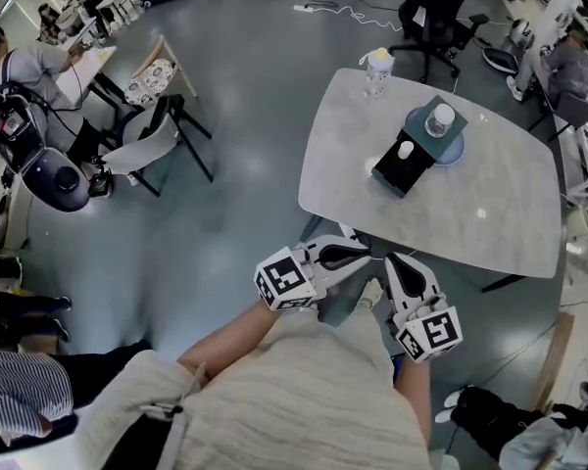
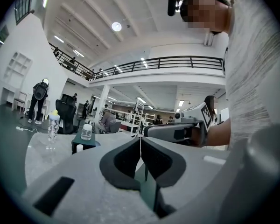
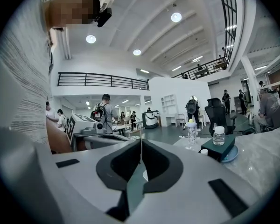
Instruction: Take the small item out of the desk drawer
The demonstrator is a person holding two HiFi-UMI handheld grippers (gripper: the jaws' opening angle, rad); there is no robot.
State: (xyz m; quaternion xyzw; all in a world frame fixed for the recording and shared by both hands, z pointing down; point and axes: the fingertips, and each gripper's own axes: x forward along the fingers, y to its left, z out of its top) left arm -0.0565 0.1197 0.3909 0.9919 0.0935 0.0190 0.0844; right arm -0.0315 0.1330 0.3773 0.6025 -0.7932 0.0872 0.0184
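**Both grippers are hanging shut near the table**

A big hall with a grey floor point(image 1: 235, 164) is spreading all around. High up, a white ceiling with round lights point(image 3: 176, 17) and a black rail point(image 2: 177, 62) are showing. A grey table point(image 1: 490, 204) with round corners is standing on the floor, and its top is looking like smooth stone. Chairs point(image 1: 152, 140) and people are sitting off at the sides.

The person's pale top is hiding the floor below, and the table top is hiding most of its legs.

The left gripper point(image 1: 363, 251) and the right gripper point(image 1: 394, 260) are hanging side by side just off the table's near edge, well apart from the box point(image 1: 392, 176). Each one's jaws are pressing together with nothing between them.

The dark box is sitting partly on a round blue plate point(image 1: 458, 153). A tall clear bottle point(image 1: 376, 70) is standing at the far edge. A little bottle point(image 1: 439, 119) is standing on the box. The small white item point(image 1: 405, 150) is lying at the box's near end. It is hard to tell if it is lying inside the drawer.
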